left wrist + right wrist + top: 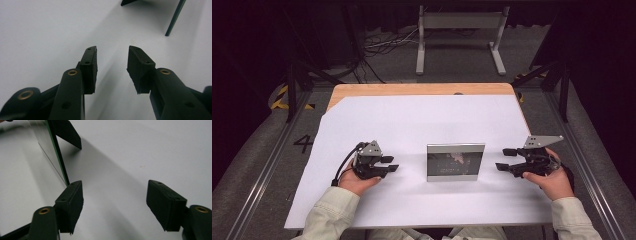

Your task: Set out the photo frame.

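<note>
A silver-framed picture frame (455, 161) stands upright on the white sheet (422, 120) at the table's middle front, its dark glass facing the person. My left gripper (392, 164) rests to its left, jaws open and empty, pointing toward the frame. My right gripper (506, 158) lies to the frame's right, jaws wide open and empty. In the left gripper view the gripper (112, 65) faces the frame's edge (175, 18) and back stand (128, 2) far off. In the right gripper view the gripper (115, 200) has the frame's edge (56, 157) close above its left jaw, with the back stand (68, 133) behind.
The white sheet covers most of a wooden table (412, 90). Beyond the table stand a white metal stand (459, 37), cables (382, 47) on the floor and dark frame legs (292, 85). The person's sleeves (329, 215) come in at the bottom.
</note>
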